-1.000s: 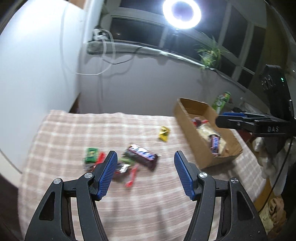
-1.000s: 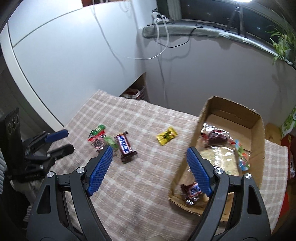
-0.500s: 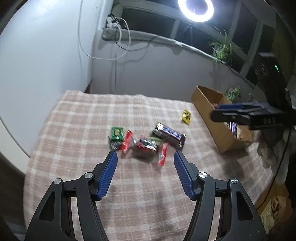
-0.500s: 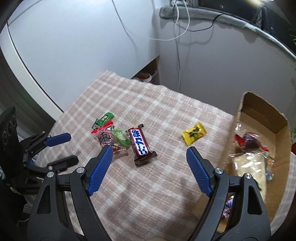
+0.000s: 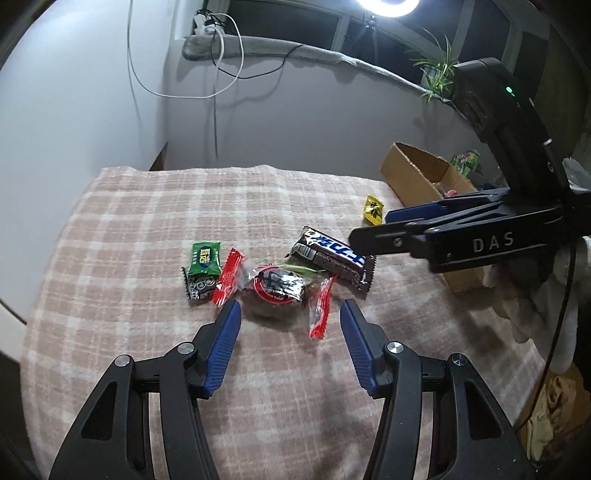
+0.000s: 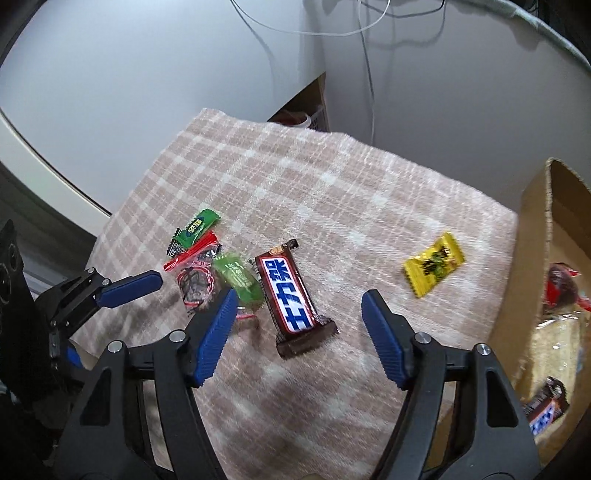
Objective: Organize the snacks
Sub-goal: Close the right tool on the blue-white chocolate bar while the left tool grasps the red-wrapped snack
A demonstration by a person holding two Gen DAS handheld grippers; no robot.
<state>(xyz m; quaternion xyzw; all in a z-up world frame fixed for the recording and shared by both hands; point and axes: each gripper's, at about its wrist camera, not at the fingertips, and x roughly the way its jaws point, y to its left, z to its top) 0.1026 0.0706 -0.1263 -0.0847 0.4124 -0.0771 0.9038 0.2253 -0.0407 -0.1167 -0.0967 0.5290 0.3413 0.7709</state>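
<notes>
Loose snacks lie on a pink checked cloth [image 5: 147, 206]: a brown chocolate bar [image 5: 332, 260] [image 6: 288, 297], a red-ended clear-wrapped snack [image 5: 275, 286], a green packet [image 5: 203, 260] [image 6: 195, 229], a light green packet [image 6: 238, 282] and a yellow candy [image 5: 373, 210] [image 6: 434, 264]. My left gripper [image 5: 290, 314] is open just in front of the clear-wrapped snack. My right gripper [image 6: 297, 299] is open and straddles the chocolate bar from above. A cardboard box [image 6: 535, 236] [image 5: 417, 173] at the right holds several snacks.
A white wall and cables stand behind the table. The far left table edge drops off by a gap with a red-rimmed tub [image 6: 297, 120]. A window sill with a plant [image 5: 439, 74] and a ring light [image 5: 388, 5] lies beyond.
Both grippers have moved in towards the snack pile. The right gripper swung left from the box to over the chocolate bar. Both stayed open.
</notes>
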